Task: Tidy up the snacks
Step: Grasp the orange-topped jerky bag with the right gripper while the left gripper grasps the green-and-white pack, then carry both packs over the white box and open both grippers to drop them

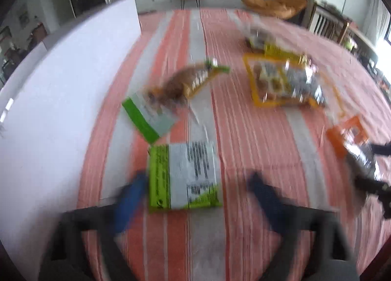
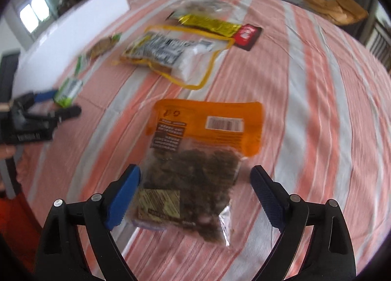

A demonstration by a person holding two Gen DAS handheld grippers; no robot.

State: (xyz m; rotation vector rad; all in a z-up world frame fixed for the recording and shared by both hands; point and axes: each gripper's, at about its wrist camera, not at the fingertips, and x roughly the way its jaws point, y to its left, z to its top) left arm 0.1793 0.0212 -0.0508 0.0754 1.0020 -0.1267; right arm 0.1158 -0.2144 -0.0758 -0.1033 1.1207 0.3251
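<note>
Snack bags lie scattered on a table with a pink and white striped cloth [image 1: 244, 134]. My left gripper [image 1: 198, 183] is open over a green and white packet [image 1: 183, 178] lying flat between its fingers. A second green packet [image 1: 149, 114] and a brown snack bag [image 1: 185, 80] lie beyond it. My right gripper [image 2: 195, 178] is open around an orange bag of dark snacks [image 2: 202, 149], which also shows in the left wrist view [image 1: 349, 134]. The left gripper shows in the right wrist view [image 2: 56, 102].
A yellow-edged bag [image 2: 171, 51] lies mid-table, with a yellow packet [image 2: 210, 23] and a red and black packet [image 2: 248, 34] behind it. A white box [image 1: 61, 97] stands along the table's left side. Chairs and a TV stand are beyond the table.
</note>
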